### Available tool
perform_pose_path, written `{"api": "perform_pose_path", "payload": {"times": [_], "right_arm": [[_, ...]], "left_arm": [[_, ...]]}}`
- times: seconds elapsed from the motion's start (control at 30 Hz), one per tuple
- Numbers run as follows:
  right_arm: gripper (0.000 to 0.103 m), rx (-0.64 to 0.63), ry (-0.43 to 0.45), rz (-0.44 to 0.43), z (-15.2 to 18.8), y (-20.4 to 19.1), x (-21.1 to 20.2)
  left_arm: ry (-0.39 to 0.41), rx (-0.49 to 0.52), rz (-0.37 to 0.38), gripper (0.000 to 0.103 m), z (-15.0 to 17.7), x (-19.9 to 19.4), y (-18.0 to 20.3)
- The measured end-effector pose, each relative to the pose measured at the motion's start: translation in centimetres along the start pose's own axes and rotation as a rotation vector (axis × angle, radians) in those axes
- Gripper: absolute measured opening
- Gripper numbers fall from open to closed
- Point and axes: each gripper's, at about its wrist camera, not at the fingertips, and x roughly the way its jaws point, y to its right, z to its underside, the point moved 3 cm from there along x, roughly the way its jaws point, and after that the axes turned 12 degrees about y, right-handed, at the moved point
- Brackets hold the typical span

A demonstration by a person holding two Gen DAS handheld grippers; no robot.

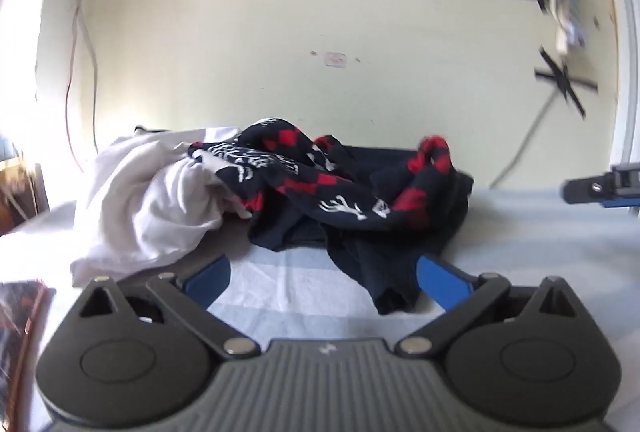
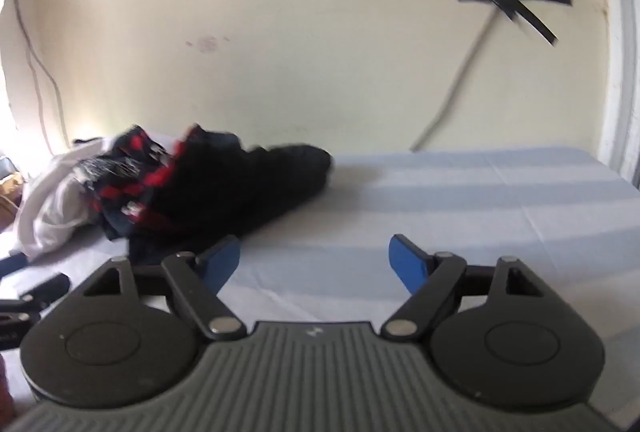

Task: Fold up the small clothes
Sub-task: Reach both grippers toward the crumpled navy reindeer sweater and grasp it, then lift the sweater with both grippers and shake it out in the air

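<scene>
A heap of small clothes lies on the light striped sheet (image 1: pixel 280 284): a white garment (image 1: pixel 152 200), a black garment with red checks and white print (image 1: pixel 320 176), and a dark navy piece (image 1: pixel 380 256) below it. My left gripper (image 1: pixel 322 276) is open and empty; the navy piece's hem lies between its blue fingers, close to the right one. My right gripper (image 2: pixel 316 260) is open and empty over bare sheet (image 2: pixel 440 200), with the clothes heap (image 2: pixel 192 184) ahead to its left. The right gripper also shows at the right edge of the left wrist view (image 1: pixel 600 188).
A cream wall (image 1: pixel 320 32) stands right behind the bed, with black tape crosses (image 1: pixel 564 84) and a grey cable (image 2: pixel 452 92) running down it. Thin wires (image 1: pixel 80 52) hang at the left. A dark patterned object (image 1: pixel 20 320) lies at the left edge.
</scene>
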Motion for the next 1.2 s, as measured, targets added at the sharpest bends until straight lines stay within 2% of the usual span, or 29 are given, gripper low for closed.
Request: {"api": "perform_pose_path", "payload": {"times": [0.07, 0.17, 0.27, 0.3, 0.33, 0.37, 0.4, 0.47, 0.57, 0.63, 0.7, 0.77, 0.87, 0.93, 1.03, 1.2], "right_arm": [[0.084, -0.005, 0.017, -0.049, -1.6, -3.0, 1.4], [0.084, 0.047, -0.037, -0.113, -2.5, -5.9, 5.0], [0.082, 0.018, -0.125, -0.078, -1.6, -8.4, 9.4], [0.053, -0.004, -0.156, -0.058, -0.9, -8.8, 10.3], [0.013, -0.018, -0.188, -0.055, -0.3, -8.4, 11.1], [0.015, -0.013, -0.221, -0.062, 0.0, -7.7, 11.4], [0.015, 0.029, -0.207, -0.053, -0.5, -6.3, 10.8], [0.014, 0.071, -0.101, -0.039, -2.4, -3.3, 7.8], [0.013, 0.022, 0.049, 0.057, -5.6, 1.5, 1.4], [0.013, -0.034, 0.117, 0.134, -6.9, 4.3, -3.2], [0.013, -0.119, 0.188, 0.211, -7.3, 6.6, -8.2], [0.013, -0.162, 0.202, 0.271, -6.9, 8.3, -12.0], [0.014, -0.186, 0.21, 0.38, -4.9, 10.3, -16.0], [0.014, -0.147, 0.187, 0.42, -3.6, 11.4, -17.1], [0.014, -0.043, 0.169, 0.438, -1.9, 13.4, -16.6], [0.014, 0.039, 0.219, 0.453, 0.2, 13.2, -17.3]], "left_arm": [[0.018, -0.045, -0.017, 0.103, 0.0, -0.1, -0.6], [0.019, -0.068, 0.004, 0.103, 1.0, 0.8, -1.9], [0.019, -0.082, 0.003, 0.103, 0.9, 0.7, -2.5], [0.021, -0.087, 0.001, 0.103, 0.9, 0.5, -2.6], [0.021, -0.092, -0.001, 0.103, 0.8, 0.5, -2.7], [0.02, -0.098, -0.002, 0.103, 0.7, 0.5, -2.9], [0.019, -0.103, 0.0, 0.103, 0.6, 0.5, -3.0], [0.016, -0.109, 0.011, 0.103, 0.6, 0.5, -3.2], [-0.031, -0.112, 0.064, 0.103, 0.1, 0.9, -3.2], [-0.006, -0.096, 0.12, 0.103, -1.6, 0.4, -2.9], [0.092, -0.038, 0.138, 0.103, -4.6, -0.7, -2.3], [0.164, 0.046, 0.141, 0.103, -7.4, -1.1, -1.3], [0.187, 0.209, 0.157, 0.103, -9.4, 0.0, 1.5], [0.184, 0.361, 0.157, 0.103, -8.9, 1.4, 4.3], [0.157, 0.583, 0.202, 0.098, -6.5, 3.1, 8.6], [0.131, 0.846, 0.29, 0.096, -2.8, 5.1, 13.2]]}}
